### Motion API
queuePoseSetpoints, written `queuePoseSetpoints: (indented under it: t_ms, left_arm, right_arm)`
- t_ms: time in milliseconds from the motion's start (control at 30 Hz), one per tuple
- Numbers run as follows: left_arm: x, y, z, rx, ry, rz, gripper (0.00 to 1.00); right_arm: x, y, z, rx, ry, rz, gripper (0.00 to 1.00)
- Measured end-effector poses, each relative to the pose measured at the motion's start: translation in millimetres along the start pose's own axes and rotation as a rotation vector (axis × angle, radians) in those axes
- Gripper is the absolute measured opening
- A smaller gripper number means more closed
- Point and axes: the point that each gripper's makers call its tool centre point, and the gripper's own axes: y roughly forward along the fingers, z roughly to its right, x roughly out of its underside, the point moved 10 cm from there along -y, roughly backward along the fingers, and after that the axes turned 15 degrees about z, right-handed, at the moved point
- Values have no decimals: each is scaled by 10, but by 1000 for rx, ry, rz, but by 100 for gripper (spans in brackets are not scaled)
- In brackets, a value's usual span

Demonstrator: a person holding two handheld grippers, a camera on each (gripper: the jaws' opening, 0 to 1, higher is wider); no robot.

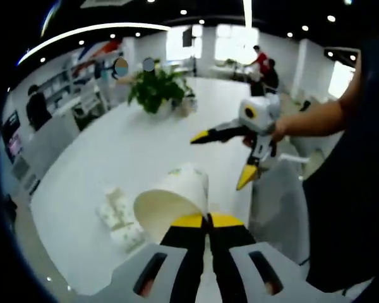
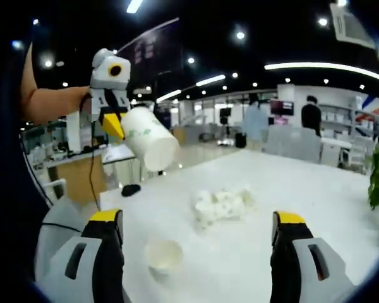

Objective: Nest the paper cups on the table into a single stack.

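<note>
Left fingers (image 1: 208, 221) pinch a paper cup's (image 1: 174, 203) rim; right fingers (image 2: 198, 227) spread wide, empty.

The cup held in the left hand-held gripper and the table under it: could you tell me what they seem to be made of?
The held cup looks like thin paper: matte white wall, faint green print, cream inside. The left hand-held gripper pinches its rim. The table looks like a smooth, glossy white top, perhaps laminate, with soft reflections; its exact material is unclear.
</note>
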Motion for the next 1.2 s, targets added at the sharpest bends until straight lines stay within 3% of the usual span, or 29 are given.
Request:
queuePoseSetpoints:
  t_ms: [167, 267, 567, 1000, 1200]
  left_arm:
    - [-148, -13, -13, 19, 11, -92, 0]
    - [-247, -22, -30, 17, 57, -191, 0]
    - [-518, 39, -23, 23, 125, -351, 0]
    - [-705, 220, 21, 58, 214, -545, 0]
    - [-740, 249, 34, 70, 215, -568, 0]
  right_arm:
    - [96, -103, 1, 34, 0, -5, 100]
    - [147, -143, -20, 30, 13, -8, 100]
    - [231, -182, -81, 19, 9, -23, 100]
    - [253, -238, -128, 24, 11, -29, 100]
    - [249, -242, -143, 23, 11, -28, 100]
